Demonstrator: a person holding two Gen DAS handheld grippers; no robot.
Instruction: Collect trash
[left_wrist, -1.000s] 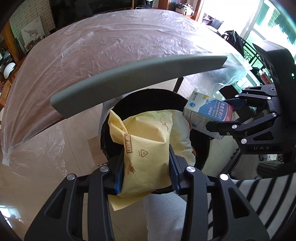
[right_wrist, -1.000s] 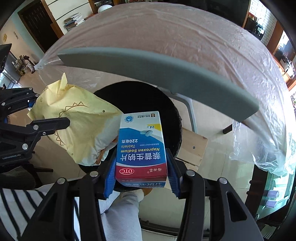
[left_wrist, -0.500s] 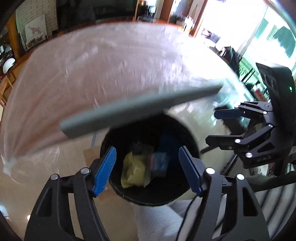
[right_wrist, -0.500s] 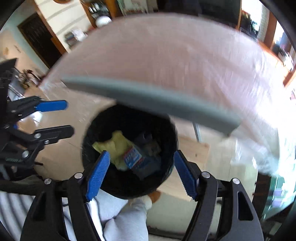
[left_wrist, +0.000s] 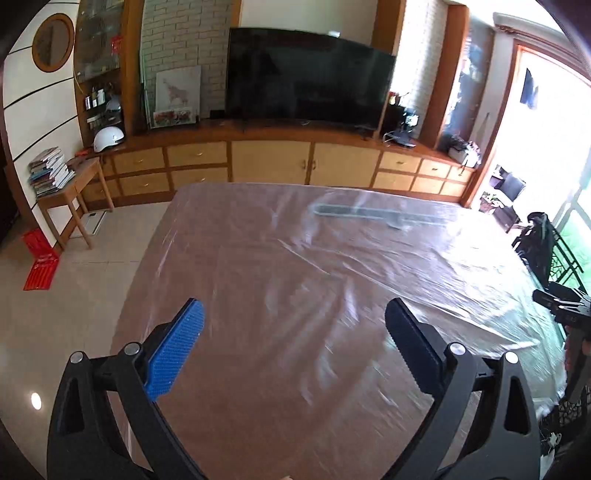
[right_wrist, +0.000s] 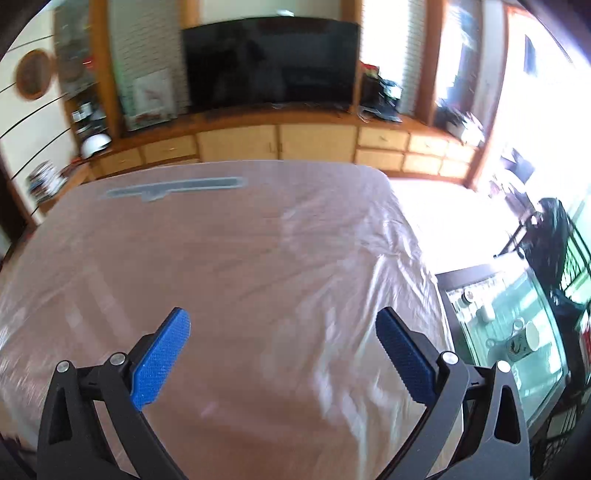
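No trash and no bin show in either view now. Both views look across a wooden table under clear plastic film. My left gripper hangs over its near part, its jaws opening wide with nothing between the blue pads. My right gripper is over the same table, its jaws also opening and empty. A part of the right gripper shows at the right edge of the left wrist view. A grey strip lies at the table's far side.
Beyond the table stand a wooden cabinet wall and a dark television. A small wooden side table with books and a red mat are at the left. A glass table with cups and a black chair are at the right.
Both grippers let go: the yellow bag and the medicine box dropped into the black bin. Both then opened wide and swung up from the bin to over the table.
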